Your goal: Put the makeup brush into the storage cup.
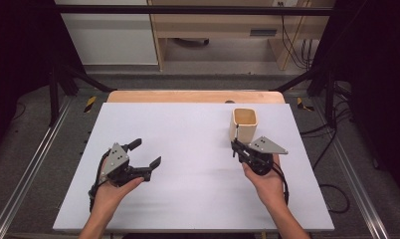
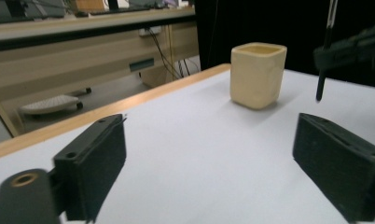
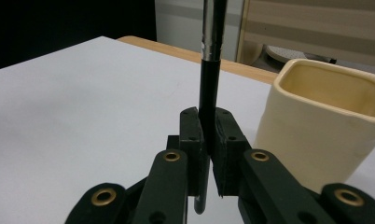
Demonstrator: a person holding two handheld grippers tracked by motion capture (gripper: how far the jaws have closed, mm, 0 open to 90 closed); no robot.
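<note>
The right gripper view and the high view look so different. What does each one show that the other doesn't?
Right gripper view alone: the right tool seen close, its jaws shut on an upright black pen with a silver band, and the cup's pale inside.

High view alone: the person's forearms, the left tool with open jaws gripping nothing, the whole white table and the grey floor around it.

Both share: the cream square cup standing upright near the right tool, on the white tabletop with its wooden far edge.

cup (image 1: 245, 124) on table (image 1: 188, 129), far right | pen (image 3: 209, 74) just before cup
</note>
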